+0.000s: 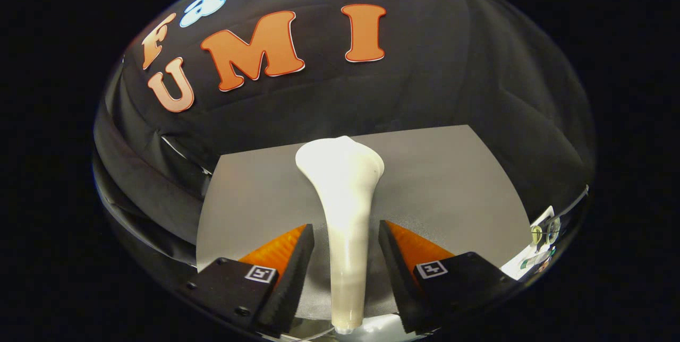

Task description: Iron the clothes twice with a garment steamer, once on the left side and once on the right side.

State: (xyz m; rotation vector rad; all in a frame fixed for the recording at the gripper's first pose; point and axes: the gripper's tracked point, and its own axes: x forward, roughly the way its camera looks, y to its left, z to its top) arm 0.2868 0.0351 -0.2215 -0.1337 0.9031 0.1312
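Straddling white steamer [344,209], tool [345,273] fingers apart, untouching

A grey surface [451,182] lies flat, backed and flanked by the booth's black cloth wall [451,66]. Off at its right corner sits a small white object [539,249] with greenish marks — too blurred to identify.

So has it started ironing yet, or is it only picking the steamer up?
Nothing looks ironed yet. The white steamer lies on a grey surface, its handle running between the fingers. A gap shows on each side of the handle, so the gripper is open and the grasp is not closed. Grasping, lifting and both passes, left and right, are left.
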